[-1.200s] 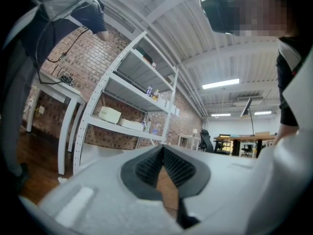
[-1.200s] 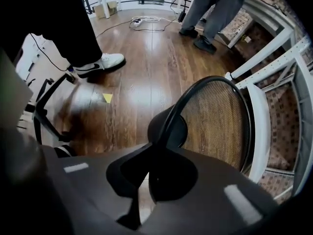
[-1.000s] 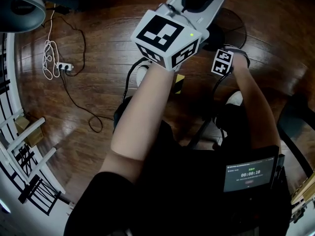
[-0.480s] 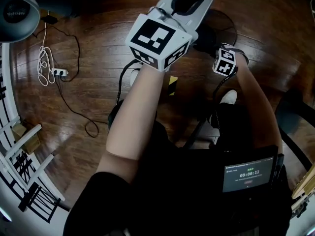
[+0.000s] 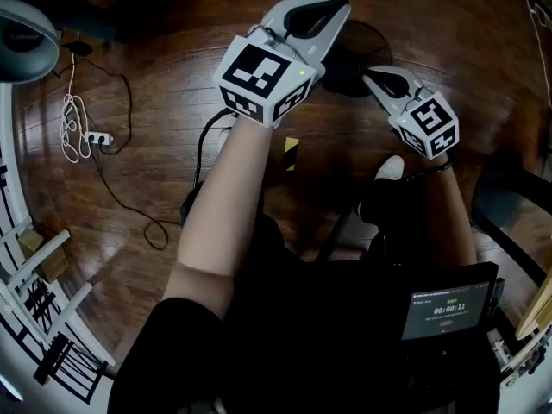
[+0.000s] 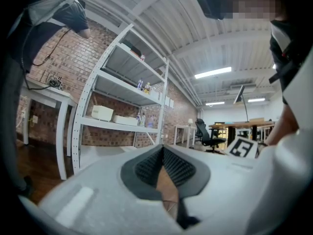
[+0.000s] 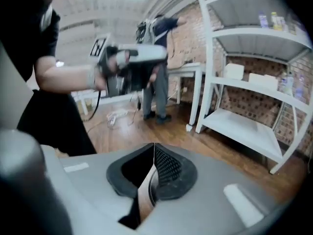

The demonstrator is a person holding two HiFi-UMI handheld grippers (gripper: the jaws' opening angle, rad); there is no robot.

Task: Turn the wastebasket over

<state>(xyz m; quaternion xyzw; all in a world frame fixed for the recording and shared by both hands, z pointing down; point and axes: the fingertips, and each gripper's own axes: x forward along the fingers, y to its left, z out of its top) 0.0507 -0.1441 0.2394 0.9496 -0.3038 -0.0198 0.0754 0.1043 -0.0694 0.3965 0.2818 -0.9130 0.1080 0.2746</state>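
Note:
The wastebasket is a dark round shape on the wooden floor, partly hidden behind both grippers in the head view. My left gripper is held level above it, jaws shut and empty; in the left gripper view its pads meet at the tip. My right gripper is raised beside it on the right and tilts down toward the basket. Its jaws have just been closing with nothing between them, and the right gripper view shows the pads together. Neither gripper touches the basket.
A power strip with a white cable lies at the left, near a white rack. A yellow-black piece lies on the floor. A dark chair stands at the right. White shelving and another person stand ahead.
My right gripper has come up from low near the floor and rolled, so its marker cube now looks larger and lies further right. The left gripper has barely shifted.

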